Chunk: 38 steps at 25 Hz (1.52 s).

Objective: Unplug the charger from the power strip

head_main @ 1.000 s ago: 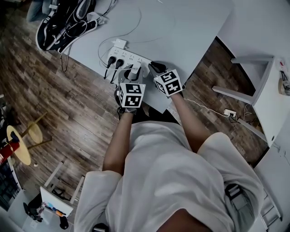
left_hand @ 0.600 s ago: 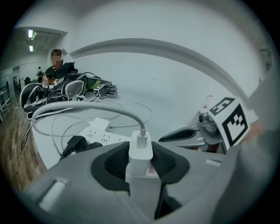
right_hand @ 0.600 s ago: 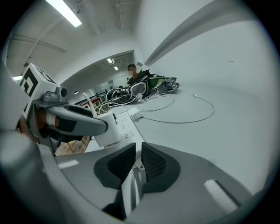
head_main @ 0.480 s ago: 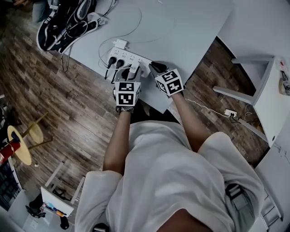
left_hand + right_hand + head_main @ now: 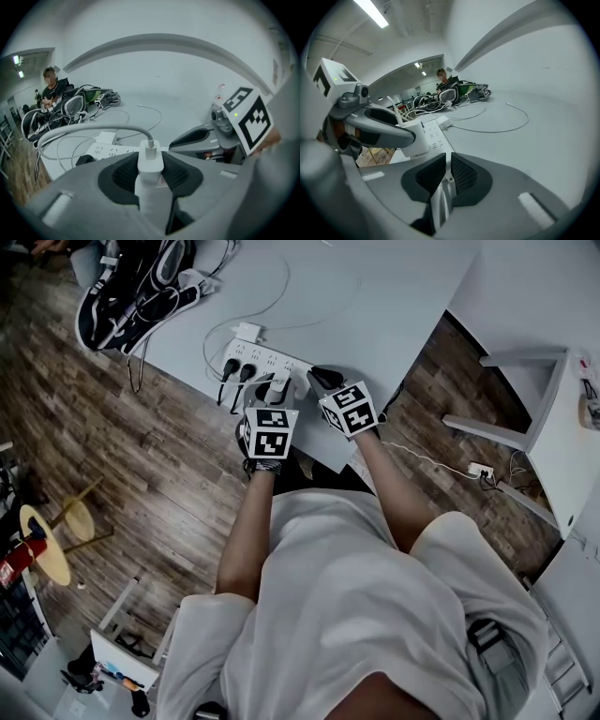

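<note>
Pinching the flat sides of the white charger (image 5: 150,161), which looked light, hard and slippery, the left gripper (image 5: 151,172) had its jaws part-open around it, while the right gripper (image 5: 446,176) had its jaws closed on nothing.

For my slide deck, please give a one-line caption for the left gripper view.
Left gripper clamps the white charger, cable arcing leftward, with the power strip on the table behind.

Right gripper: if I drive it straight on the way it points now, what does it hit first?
Most likely the power strip. Its near end lies just beyond the closed tips of the right gripper. Depth is unclear, so they may already touch.
</note>
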{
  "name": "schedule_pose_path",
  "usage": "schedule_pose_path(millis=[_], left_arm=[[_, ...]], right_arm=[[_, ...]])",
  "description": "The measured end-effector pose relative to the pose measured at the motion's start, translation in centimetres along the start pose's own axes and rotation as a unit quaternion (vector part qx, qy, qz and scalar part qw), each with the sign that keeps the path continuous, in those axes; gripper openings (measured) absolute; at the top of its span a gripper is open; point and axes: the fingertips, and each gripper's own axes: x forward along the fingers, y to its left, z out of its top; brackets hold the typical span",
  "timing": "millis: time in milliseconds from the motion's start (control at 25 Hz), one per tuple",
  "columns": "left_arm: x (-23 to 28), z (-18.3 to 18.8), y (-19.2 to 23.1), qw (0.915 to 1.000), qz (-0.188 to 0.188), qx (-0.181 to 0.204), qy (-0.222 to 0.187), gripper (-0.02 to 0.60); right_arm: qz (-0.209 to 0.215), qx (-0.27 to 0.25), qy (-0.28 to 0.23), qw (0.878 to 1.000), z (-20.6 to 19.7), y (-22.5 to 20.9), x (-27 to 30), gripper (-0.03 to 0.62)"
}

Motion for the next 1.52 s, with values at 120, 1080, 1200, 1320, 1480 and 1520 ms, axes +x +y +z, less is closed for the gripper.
schedule_pose_path(millis=[120, 1080, 1200, 1320, 1480, 1520], left_arm=[[-0.1, -0.1, 0.5, 0.9979, -0.019, -0.061, -0.009, 0.144], [-0.4, -0.1, 0.3, 0.9998, -0.004, -0.019, -0.001, 0.143], [-0.5, -0.2, 0.1, 1.0, -0.005, -0.006, 0.001, 0.143], [-1.2, 0.7, 0.3, 0.9999, -0.003, 0.004, -0.013, 0.143], [-2.0, 1.9, 0.5, 0.9968, -0.038, -0.055, -0.043, 0.143], [-2.2, 1.7, 0.7, 0.9937, -0.052, -0.086, -0.049, 0.143]], right_arm=[[0.001, -0.003, -0.001, 1.0, -0.1, 0.0, 0.0, 0.035], [-0.005, -0.021, -0.003, 1.0, -0.1, 0.1, 0.1, 0.035], [-0.007, -0.022, -0.001, 1.0, -0.2, 0.1, 0.1, 0.035], [-0.011, -0.025, 0.0, 1.0, -0.2, 0.2, 0.1, 0.035], [-0.015, -0.025, -0.004, 1.0, -0.1, -0.1, 0.2, 0.035], [-0.016, -0.026, -0.003, 1.0, -0.2, 0.0, 0.1, 0.036]])
